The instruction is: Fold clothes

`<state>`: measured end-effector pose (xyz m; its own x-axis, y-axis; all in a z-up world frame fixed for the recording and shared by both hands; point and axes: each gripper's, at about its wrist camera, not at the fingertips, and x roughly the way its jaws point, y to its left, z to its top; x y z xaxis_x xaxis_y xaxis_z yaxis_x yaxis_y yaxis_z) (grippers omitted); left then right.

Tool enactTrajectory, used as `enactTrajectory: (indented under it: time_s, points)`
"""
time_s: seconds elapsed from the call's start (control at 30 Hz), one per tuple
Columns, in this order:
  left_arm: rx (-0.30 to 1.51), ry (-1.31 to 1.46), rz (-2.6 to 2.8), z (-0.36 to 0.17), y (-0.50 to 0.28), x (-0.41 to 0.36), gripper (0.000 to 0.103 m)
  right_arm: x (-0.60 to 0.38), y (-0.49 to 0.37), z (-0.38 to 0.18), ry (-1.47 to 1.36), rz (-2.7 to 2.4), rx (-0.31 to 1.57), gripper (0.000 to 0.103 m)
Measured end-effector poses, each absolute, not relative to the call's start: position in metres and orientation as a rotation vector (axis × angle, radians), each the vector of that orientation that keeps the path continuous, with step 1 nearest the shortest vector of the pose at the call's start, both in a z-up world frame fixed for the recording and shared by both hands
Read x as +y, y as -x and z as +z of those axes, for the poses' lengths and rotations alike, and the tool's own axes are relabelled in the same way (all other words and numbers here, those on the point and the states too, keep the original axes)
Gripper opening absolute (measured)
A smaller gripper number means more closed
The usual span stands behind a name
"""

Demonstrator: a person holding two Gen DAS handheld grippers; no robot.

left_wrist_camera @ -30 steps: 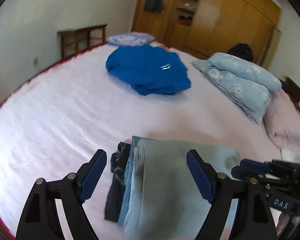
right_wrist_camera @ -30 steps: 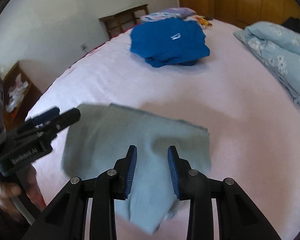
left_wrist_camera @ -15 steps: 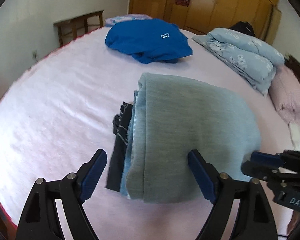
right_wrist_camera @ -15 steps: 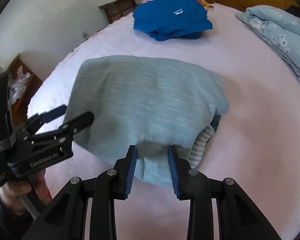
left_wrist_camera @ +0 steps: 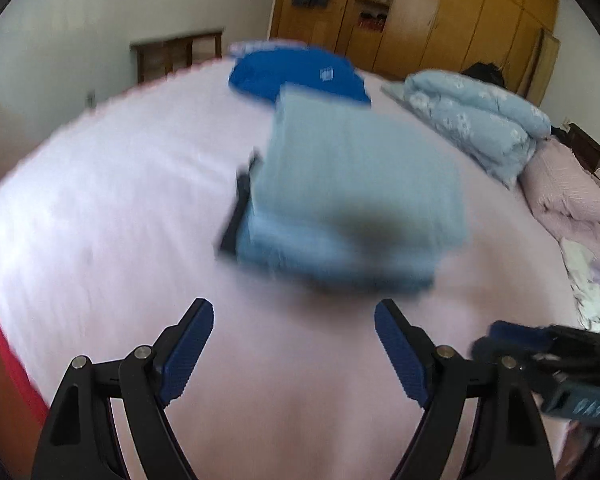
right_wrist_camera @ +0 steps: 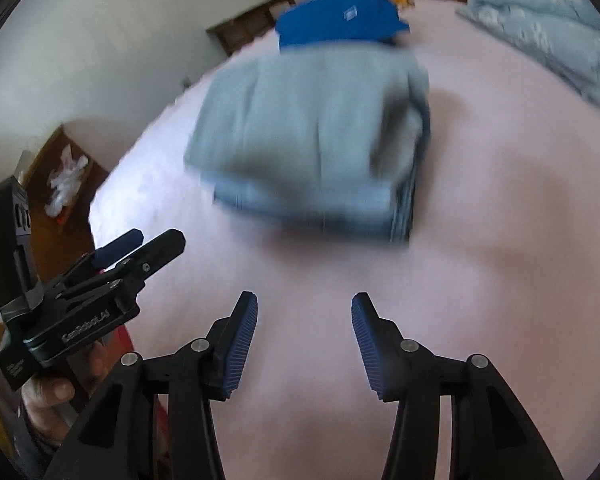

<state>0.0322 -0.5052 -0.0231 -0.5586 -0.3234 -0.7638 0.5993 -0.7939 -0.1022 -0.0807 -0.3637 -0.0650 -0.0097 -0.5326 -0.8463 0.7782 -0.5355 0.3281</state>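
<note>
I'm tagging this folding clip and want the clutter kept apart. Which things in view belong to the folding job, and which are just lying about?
Part of the job:
- grey folded garment topping the stack
- blue garment, crumpled behind it
- left gripper, open
- right gripper, open

Just lying about:
- light blue quilt
- pink pillow
- wardrobe
- bed sheet

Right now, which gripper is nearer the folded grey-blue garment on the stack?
Hard to call. The left gripper and right gripper both hang open, short of the folded grey-blue garment, touching nothing.
</note>
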Motion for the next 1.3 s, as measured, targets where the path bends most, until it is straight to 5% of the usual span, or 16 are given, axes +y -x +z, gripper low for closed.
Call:
enactTrajectory:
  time_s: [0.47, 1.3]
  points:
    - [0.381, -1.103, -2.258, -0.022, -0.107, -0.404, 0.082, -0.332, 0.035, -0.052, -1.182, -1.812, 0.403, 0.05]
    - [0.393, -0.941, -2.27, 0.016, -0.117, -0.419, 0.082, -0.334, 0.009, -0.02, -1.015, -1.888, 0.508, 0.053]
